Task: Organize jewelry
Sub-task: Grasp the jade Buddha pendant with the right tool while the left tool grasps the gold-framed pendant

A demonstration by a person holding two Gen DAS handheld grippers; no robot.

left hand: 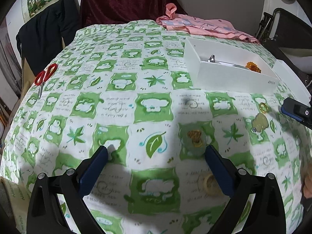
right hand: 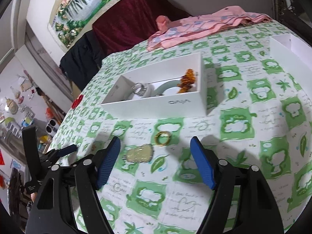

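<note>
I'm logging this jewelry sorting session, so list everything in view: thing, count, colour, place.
tablecloth: one, green and white, covers the table
white box: one, open, far middle, holds jewelry
amber ornament: one, orange, inside the box
pale bangle: one, greenish, inside the box
gold ring: one, on the cloth ahead of the right tongs
pale pendant: one, cream, beside the ring
gold-topped piece: one, by the left tongs' right finger
scissors: one, red handles, far left
pink cloth: one, far edge
left tongs: blue pads, open
right tongs: blue pads, open
</note>
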